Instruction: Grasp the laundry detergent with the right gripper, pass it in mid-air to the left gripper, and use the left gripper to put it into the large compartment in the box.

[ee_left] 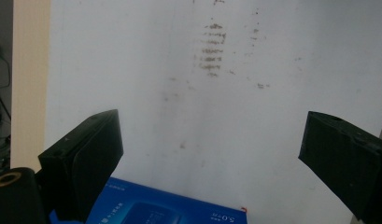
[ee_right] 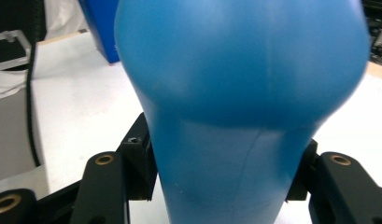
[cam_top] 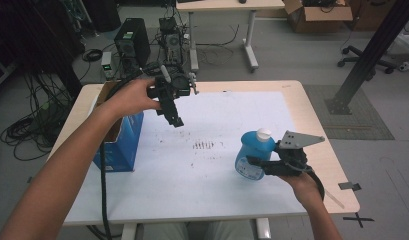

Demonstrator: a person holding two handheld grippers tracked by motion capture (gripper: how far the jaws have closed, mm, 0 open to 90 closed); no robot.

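With the right claw (cam_top: 262, 165) clamped on the narrow waist of the blue bottle (cam_top: 253, 152) at the right of the bench (cam_top: 202, 195) and the left claw (cam_top: 173, 116) wide open and empty, the smooth, top-heavy bottle may tip or slip.

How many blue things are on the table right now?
2: a blue bottle with a white cap, clamped in the right gripper at the table's right, and an open blue box at its left edge.
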